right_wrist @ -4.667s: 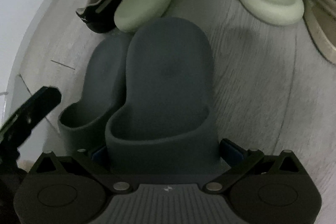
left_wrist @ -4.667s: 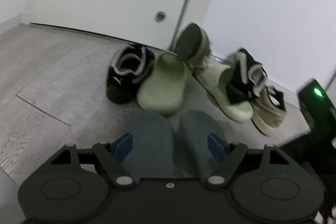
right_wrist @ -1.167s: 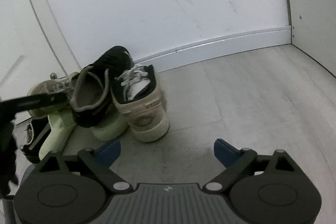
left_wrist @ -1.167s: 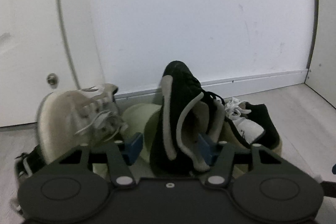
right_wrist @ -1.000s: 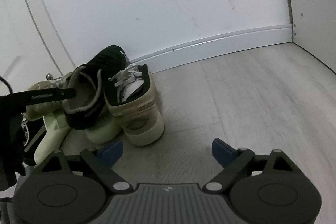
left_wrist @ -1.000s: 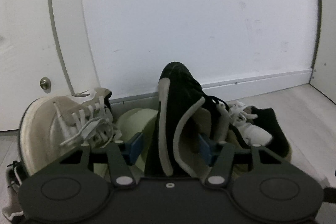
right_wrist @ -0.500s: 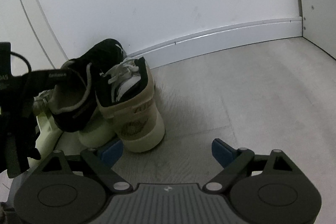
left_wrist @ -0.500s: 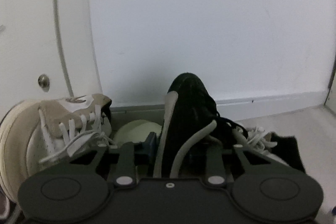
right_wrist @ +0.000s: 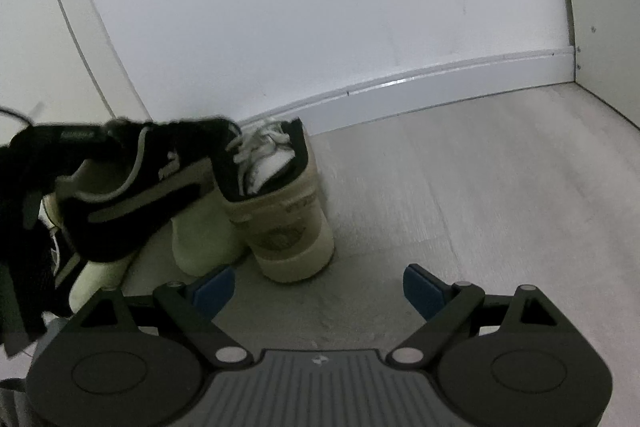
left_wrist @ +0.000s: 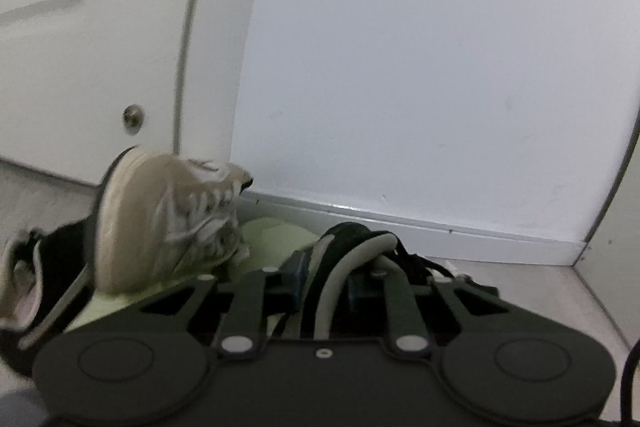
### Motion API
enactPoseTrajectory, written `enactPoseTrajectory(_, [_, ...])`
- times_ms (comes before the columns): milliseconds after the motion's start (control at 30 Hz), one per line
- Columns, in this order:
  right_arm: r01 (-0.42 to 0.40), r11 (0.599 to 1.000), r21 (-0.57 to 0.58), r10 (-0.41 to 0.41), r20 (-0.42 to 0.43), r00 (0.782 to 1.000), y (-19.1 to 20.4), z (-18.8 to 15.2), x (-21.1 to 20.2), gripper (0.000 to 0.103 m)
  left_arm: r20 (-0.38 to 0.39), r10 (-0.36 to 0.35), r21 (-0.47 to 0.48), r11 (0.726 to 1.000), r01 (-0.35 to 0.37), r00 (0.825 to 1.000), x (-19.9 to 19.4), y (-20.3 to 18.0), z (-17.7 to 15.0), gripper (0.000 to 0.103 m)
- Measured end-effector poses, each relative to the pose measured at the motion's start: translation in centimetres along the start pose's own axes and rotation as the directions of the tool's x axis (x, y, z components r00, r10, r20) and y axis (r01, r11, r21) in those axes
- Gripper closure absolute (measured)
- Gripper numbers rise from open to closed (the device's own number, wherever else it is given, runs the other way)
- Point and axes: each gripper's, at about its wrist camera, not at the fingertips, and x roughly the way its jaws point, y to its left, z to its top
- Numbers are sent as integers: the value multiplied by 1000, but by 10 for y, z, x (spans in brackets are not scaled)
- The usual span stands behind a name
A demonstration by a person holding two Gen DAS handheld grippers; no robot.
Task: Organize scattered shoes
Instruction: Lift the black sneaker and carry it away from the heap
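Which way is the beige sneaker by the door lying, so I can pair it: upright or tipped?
Tipped: the beige sneaker lies on its side, laces facing sideways.

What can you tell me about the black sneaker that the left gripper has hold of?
The black sneaker looks like suede with a pale grey side stripe and grey collar lining. The left gripper is shut on its collar edge, near the heel. It hangs tilted, toe toward the wall, above a pale green slide and against a beige high-top sneaker. Whether it is fully off the pile cannot be told.
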Motion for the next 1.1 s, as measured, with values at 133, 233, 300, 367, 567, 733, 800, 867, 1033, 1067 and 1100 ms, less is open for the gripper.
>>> enactPoseTrajectory(133, [-6, 1000, -20, 6, 21, 1000, 6, -1, -17, 12, -3, 8, -43, 999, -8, 1000, -32, 4, -10, 84])
enactPoseTrajectory(233, [-2, 1000, -29, 3, 27, 1000, 8, -5, -32, 12, -10, 11, -81, 997, -12, 1000, -60, 8, -21, 84])
enactPoseTrajectory(300, [11, 999, -36, -10, 28, 1000, 9, -11, -43, 12, -15, 11, -99, 995, -13, 1000, -74, 10, -29, 84])
enactPoseTrajectory(367, [26, 999, -45, -25, 25, 999, 9, -17, -51, 12, -22, 12, -109, 994, -15, 1000, -90, 10, -38, 84])
enactPoseTrajectory(567, [68, 996, -66, -69, -1, 998, 8, -36, -70, 12, -80, 1, -116, 993, -10, 997, -115, 8, -66, 84])
enactPoseTrajectory(733, [87, 994, -69, -89, -21, 996, 5, -48, -76, 12, -147, -19, -134, 991, -1, 989, -126, 7, -93, 84])
enactPoseTrajectory(800, [89, 993, -72, -91, -23, 996, 4, -50, -77, 12, -163, -25, -137, 991, 3, 986, -129, 6, -99, 84])
enactPoseTrajectory(867, [91, 993, -76, -93, -22, 995, 4, -51, -77, 12, -172, -35, -145, 989, 10, 985, -132, 3, -107, 84])
enactPoseTrajectory(1033, [90, 994, -63, -91, -19, 996, 0, -52, -74, 12, -175, -79, -167, 985, 50, 981, -128, -12, -115, 84])
enactPoseTrajectory(1067, [90, 994, -63, -91, -20, 996, -1, -51, -72, 12, -177, -92, -175, 983, 60, 980, -127, -15, -117, 84])
enactPoseTrajectory(1100, [91, 994, -64, -93, -21, 995, -2, -51, -71, 12, -179, -100, -180, 981, 67, 979, -127, -17, -118, 84])
